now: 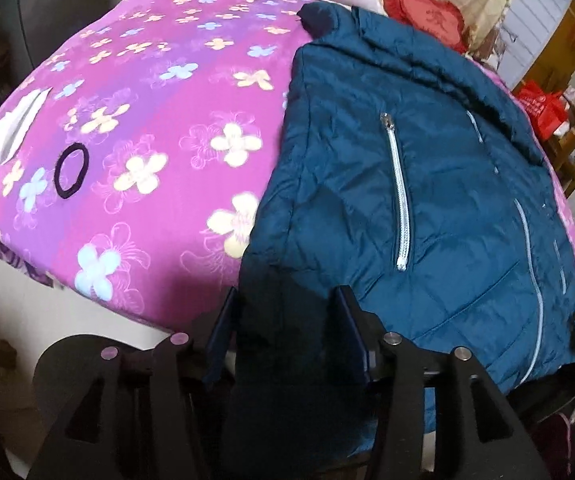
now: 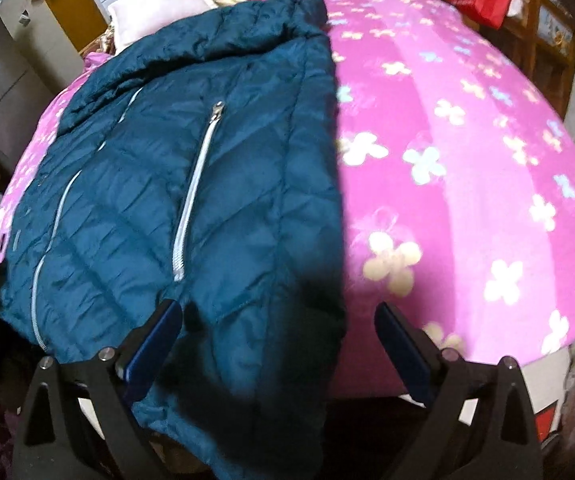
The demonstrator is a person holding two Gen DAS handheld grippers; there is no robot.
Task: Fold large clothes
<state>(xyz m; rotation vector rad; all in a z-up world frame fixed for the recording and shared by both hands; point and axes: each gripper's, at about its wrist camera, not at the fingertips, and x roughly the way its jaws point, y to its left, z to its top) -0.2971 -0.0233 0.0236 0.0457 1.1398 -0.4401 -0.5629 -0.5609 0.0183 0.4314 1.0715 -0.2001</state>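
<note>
1. Nearest my left camera, the left gripper (image 1: 287,312) stood with its fingers moderately apart over the lower hem corner of the teal jacket (image 1: 407,184); dark fabric lay between them, but I could not see the pads pressing it, so I read it as loose.
2. My right gripper (image 2: 279,328) had its fingers spread wide, straddling the jacket's other hem corner, one finger over the quilted cloth and the other over the pink floral bedspread (image 2: 467,152) just beside the jacket's side edge.
3. I saw the jacket lying front-up and fairly flat on the bedspread, collar toward the white pillow (image 2: 155,12), the hem hanging a little past the bed's near edge.
4. I judged the step to be taking both hem corners for a fold toward the collar. To do it well, I would set each pair of pads on the full padded thickness, level with each other, clear of the pocket zipper (image 2: 195,200), so the fold stays square.
5. Beside the jacket, bare bedspread gave room on both sides; a black hair tie (image 1: 72,170) lay well apart from it, and the pillows bounded the far end.
</note>
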